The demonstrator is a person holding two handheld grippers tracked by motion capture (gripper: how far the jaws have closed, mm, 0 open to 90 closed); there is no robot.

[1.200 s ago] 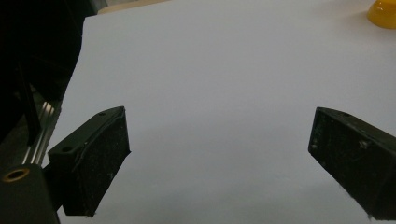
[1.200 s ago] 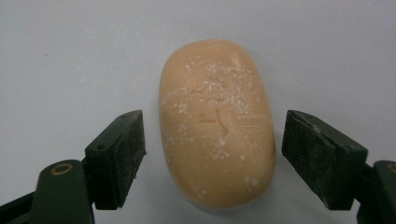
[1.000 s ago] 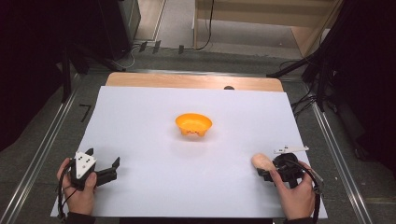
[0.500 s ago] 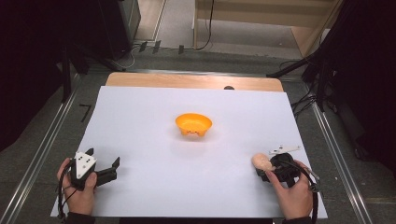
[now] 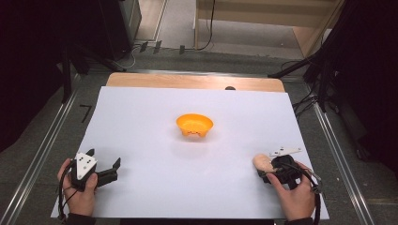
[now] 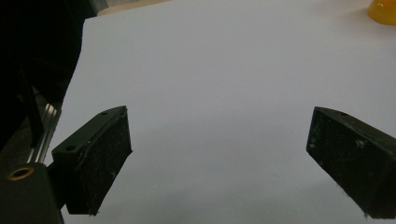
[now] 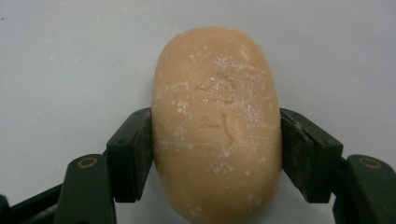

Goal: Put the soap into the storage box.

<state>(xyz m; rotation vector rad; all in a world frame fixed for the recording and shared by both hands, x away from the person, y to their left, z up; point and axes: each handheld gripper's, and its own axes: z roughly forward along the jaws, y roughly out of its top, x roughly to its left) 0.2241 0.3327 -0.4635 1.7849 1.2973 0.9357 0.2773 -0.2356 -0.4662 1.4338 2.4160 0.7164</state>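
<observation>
A peach-coloured oval soap bar (image 7: 217,126) lies on the white table sheet (image 5: 141,122) at the front right. My right gripper (image 7: 217,128) holds it by its sides: both black pads press on it. The jaws have just been closing with the bar between them. From above, the soap bar (image 5: 261,161) sticks out to the left of the right gripper (image 5: 268,168). At the front left, my left gripper (image 5: 104,158) rests in a hand, open. Between the left gripper (image 6: 219,116) jaws there is only bare sheet. An orange bowl (image 5: 194,124) stands mid-table.
The orange bowl (image 6: 384,11) peeks in at the top right corner of the left gripper view. A wooden table edge (image 5: 195,82) runs along the far side. Metal rails (image 5: 44,150) flank the table, and dark stands and cables lie beyond them.
The right gripper's jaws have closed in on the soap bar, and its grey top plate has shifted slightly. The left hand has kept still.
</observation>
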